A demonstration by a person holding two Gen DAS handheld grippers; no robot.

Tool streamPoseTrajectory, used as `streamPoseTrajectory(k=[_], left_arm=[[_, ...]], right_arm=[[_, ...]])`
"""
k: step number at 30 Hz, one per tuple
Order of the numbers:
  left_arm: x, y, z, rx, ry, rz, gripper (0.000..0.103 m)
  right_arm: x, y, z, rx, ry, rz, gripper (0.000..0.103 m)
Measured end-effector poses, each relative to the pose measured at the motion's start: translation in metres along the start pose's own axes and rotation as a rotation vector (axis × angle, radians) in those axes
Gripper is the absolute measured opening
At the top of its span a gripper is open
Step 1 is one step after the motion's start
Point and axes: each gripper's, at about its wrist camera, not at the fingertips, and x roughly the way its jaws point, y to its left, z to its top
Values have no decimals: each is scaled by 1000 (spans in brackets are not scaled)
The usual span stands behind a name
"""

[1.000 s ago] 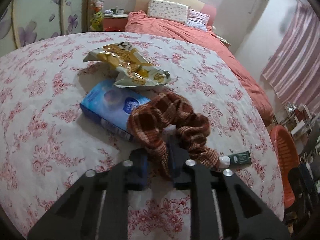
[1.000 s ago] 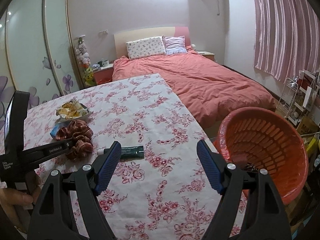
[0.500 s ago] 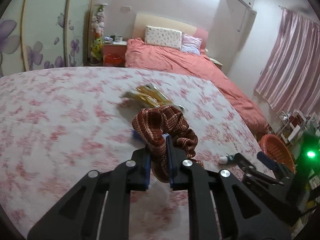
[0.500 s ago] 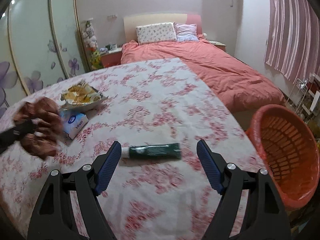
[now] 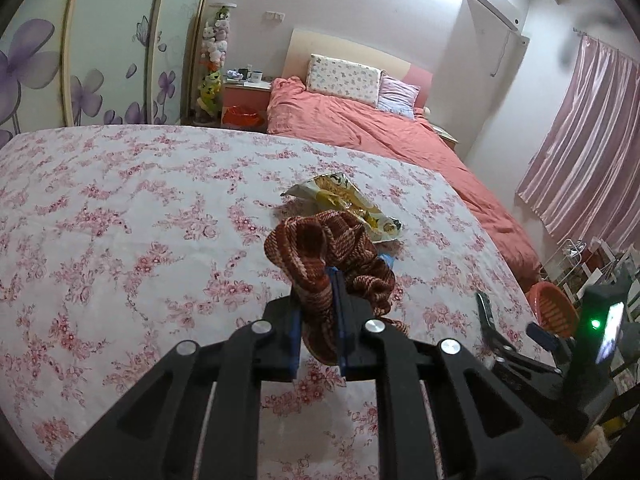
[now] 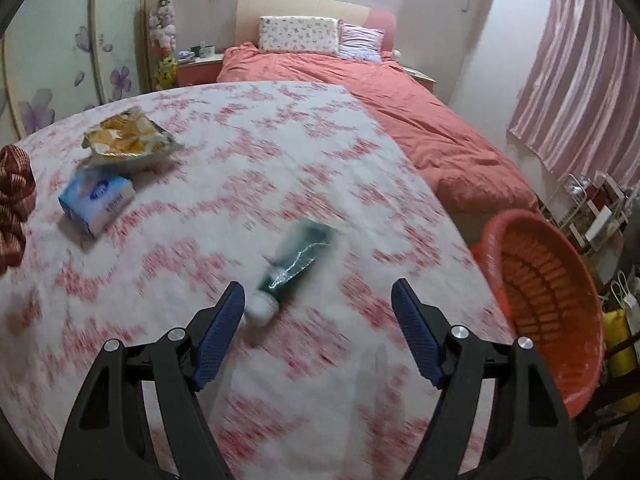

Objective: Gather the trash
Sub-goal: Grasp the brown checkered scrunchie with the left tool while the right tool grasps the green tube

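Between the left gripper's (image 5: 318,312) jaws sits a rust-brown plaid scrunchie (image 5: 332,256), pads clamped tight on one fold, rest of the loop bulging ahead of the fingertips, lifted clear of the floral tablecloth (image 5: 120,216). Just beyond it, a yellow snack bag (image 5: 348,202); a blue tissue pack (image 6: 96,202) lies on the near side of that bag. Right gripper (image 6: 318,328) has jaws spread wide and just closing a little, nothing pressed by the pads. Green tube (image 6: 296,260) lies on the cloth ahead of them, its white cap (image 6: 262,308) just beside the left fingertip, view blurred. Orange basket (image 6: 548,300) is off to the right of this gripper, past the table edge.
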Motion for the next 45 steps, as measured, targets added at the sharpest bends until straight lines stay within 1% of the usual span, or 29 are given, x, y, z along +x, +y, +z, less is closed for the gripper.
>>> streamPoseTrajectory(k=[1,3,5,7,10,12,13,16,19,20,21,23,29,33,37,40,43,45], left_arm=[[0,0,-1,0,2,-2,14],[2,0,-2,1,4,-5,14],[3,0,-3,-1,8,-9,14],[3,-1,-5,-2,11,-13,14],[3,-1,-6,2,13,-14,14],[2,-2,-6,4,14,-13,14],[2,-2,-6,5,14,-13,14],[2,-2,-6,6,15,-14,14],[1,-5,-7,11,15,-17,14],[1,-6,-6,13,15,-19,14],[0,-7,-6,14,15,-21,14],[-1,-11,-6,20,13,-29,14],[-7,-28,-5,45,5,-55,14],[-9,-40,-6,62,4,-75,14],[-9,-50,-10,74,12,-90,14],[-9,-55,-13,84,17,-95,14],[-10,-57,-14,89,18,-97,14],[-10,-58,-14,90,16,-97,14]], right_arm=[[-1,-7,-1,19,0,9,71],[-3,-20,-2,72,-11,56,70],[-5,-25,0,99,-21,82,70],[-3,-23,3,99,-21,108,67],[2,-15,9,85,-10,131,59],[6,-9,11,68,1,134,53],[8,-7,11,59,7,133,51],[14,-1,9,42,34,133,40],[15,0,7,43,44,137,26],[14,-1,6,43,43,129,17],[12,-2,6,46,36,123,17],[9,-5,4,58,26,138,17],[-19,-27,5,107,-69,156,17],[-33,-38,4,125,-110,169,17],[-28,-39,-3,97,-72,172,17],[-17,-36,-13,68,-9,177,17],[-9,-40,-17,92,48,219,17],[-7,-41,-17,110,61,228,21]])
